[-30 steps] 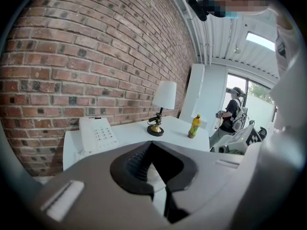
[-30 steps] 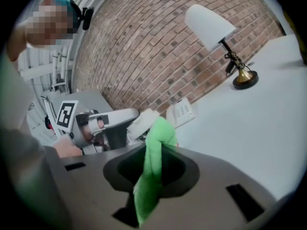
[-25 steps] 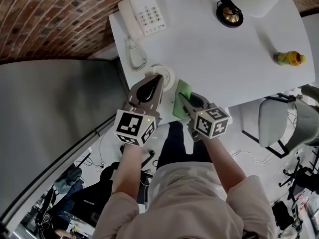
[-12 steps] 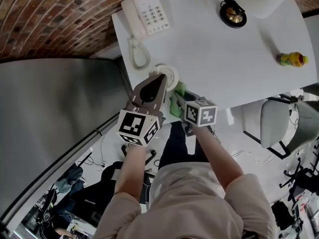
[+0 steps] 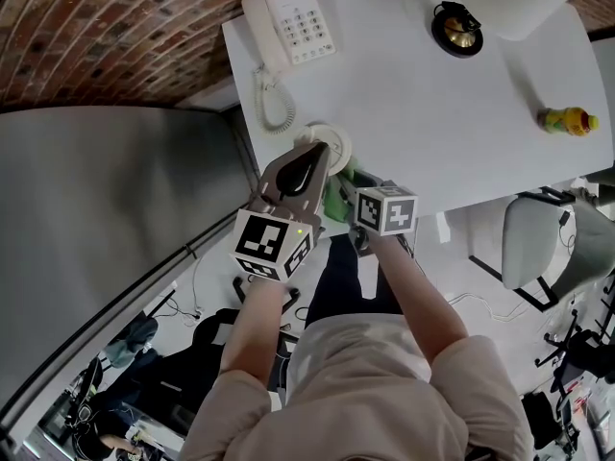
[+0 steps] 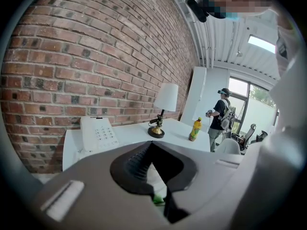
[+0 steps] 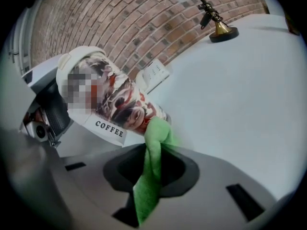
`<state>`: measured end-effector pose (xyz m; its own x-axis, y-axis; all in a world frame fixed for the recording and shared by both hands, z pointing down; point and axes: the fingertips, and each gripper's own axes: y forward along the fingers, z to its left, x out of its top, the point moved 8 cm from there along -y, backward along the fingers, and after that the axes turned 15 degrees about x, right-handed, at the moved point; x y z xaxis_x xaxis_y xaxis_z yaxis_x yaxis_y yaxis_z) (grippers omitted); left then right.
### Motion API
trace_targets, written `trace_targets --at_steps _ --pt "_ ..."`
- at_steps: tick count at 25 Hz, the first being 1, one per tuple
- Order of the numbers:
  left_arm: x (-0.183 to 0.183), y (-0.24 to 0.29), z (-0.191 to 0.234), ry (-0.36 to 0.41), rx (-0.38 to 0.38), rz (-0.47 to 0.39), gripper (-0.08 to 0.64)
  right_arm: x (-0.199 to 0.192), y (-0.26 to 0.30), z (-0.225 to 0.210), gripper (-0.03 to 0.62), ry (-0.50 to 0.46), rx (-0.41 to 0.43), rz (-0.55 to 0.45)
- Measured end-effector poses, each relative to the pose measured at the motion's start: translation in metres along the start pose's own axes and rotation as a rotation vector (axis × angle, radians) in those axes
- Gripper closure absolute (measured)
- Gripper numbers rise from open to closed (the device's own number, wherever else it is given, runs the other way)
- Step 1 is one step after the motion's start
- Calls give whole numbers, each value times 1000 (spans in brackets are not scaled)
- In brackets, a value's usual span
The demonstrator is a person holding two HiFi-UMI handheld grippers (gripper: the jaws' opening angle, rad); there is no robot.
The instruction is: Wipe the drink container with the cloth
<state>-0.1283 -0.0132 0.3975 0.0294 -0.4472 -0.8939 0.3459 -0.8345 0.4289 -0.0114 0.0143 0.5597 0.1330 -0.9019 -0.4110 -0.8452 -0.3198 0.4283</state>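
Coffee cup (image 7: pixel 108 102), a printed paper one with a pale lid, sits at the near left edge of the white table (image 5: pixel 432 113). In the right gripper view it leans, lid end up and to the left. Whether its base rests on the table cannot be told.

The left gripper (image 5: pixel 320 157) is closed on the cup. Its ribbed pad presses the lid end, and the left gripper view shows the cup's white side filling the gap between the jaws.

The right gripper (image 7: pixel 152 169) pinches a green cloth (image 7: pixel 156 131) in nearly closed jaws. The cloth stands up out of them as a folded strip, and its top touches the cup's lower side next to the word COFFEE.

From the head view both grippers reach in over the table's near edge, side by side, the cloth between them.

On the table's far left corner lies a white telephone (image 5: pixel 293 22) with a coiled cord. A brass-footed lamp (image 5: pixel 456 29) stands at the far side, and a yellow drink bottle (image 5: pixel 567 121) lies near the right edge. A grey chair (image 5: pixel 533 238) stands off the table's near right corner.
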Motion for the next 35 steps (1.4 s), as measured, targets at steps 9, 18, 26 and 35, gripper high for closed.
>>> trace_targets --at_steps 9,18,26,35 --pt "0 0 -2 22 3 4 554 5 5 8 526 -132 5 64" --pt "0 -1 -2 39 -6 -5 554 11 0 22 526 -275 61 80" --pt "-2 -1 -3 55 -12 -1 554 19 -15 48 526 -376 139 95" --pt "-3 -1 -3 68 -17 -1 554 36 -35 71 526 -383 255 105"
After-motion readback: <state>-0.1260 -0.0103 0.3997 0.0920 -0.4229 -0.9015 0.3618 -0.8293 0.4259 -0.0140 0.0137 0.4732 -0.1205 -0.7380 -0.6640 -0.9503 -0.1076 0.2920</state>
